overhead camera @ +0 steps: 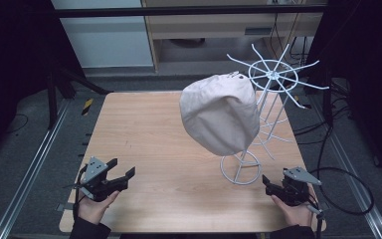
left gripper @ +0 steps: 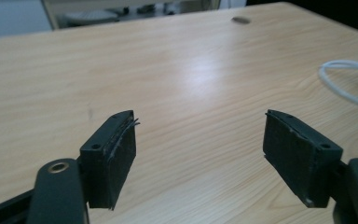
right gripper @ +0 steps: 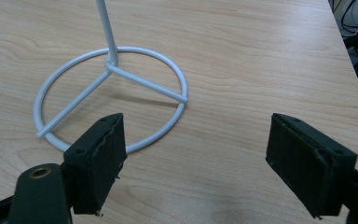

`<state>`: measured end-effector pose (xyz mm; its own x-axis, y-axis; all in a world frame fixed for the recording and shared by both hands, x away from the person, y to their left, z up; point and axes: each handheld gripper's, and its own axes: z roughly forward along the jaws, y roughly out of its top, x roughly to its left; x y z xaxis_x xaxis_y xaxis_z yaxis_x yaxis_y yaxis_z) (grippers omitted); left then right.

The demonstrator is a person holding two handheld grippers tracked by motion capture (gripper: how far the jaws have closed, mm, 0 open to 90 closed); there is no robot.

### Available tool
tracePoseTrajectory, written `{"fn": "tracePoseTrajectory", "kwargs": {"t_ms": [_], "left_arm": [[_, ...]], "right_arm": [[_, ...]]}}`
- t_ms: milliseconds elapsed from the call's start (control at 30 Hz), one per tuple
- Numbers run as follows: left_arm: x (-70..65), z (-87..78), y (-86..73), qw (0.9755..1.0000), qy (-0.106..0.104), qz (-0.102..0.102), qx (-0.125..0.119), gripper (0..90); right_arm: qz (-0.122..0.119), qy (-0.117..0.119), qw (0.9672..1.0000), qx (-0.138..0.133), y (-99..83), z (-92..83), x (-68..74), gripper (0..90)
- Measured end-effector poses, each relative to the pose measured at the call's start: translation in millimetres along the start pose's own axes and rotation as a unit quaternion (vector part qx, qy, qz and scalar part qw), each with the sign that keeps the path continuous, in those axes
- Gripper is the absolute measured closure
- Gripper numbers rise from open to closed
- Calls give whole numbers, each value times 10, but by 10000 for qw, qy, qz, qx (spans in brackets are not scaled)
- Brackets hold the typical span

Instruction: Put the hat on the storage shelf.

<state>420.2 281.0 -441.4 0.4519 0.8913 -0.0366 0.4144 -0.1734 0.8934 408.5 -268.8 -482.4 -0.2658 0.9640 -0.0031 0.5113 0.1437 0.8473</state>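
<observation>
Left gripper (overhead camera: 122, 175) and right gripper (overhead camera: 273, 185) both gape wide, holding nothing; beige cap (overhead camera: 220, 115) hangs on wire stand (overhead camera: 239, 168).

The pale beige fabric cap (overhead camera: 220, 113) looks like soft matt cloth, its surface smooth with faint seams. It hangs on a white wire stand (overhead camera: 273, 82) that appears to be thin metal rod with a smooth, slightly glossy painted coat; its ring-shaped base (right gripper: 110, 95) catches soft highlights along the rod. The light wood-grain table top (overhead camera: 144, 129) is smooth and satin, with a broad dull sheen in the left gripper view. The left gripper (left gripper: 200, 144) and right gripper (right gripper: 196, 161) have black jaws that look like matt plastic, faced with dark rubbery pads, rough and frayed at the edges
</observation>
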Motion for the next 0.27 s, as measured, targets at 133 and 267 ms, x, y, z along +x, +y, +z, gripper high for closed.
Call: {"fn": "tracePoseTrajectory", "kwargs": {"t_ms": [133, 267], "left_arm": [[119, 23, -118, 9996, 167, -148, 154, 239], [234, 24, -223, 9985, 373, -283, 290, 239]], "right_arm": [[-1, -1, 10000, 10, -2, -2, 0, 194], [27, 8, 10000, 26, -4, -2, -4, 195]]}}
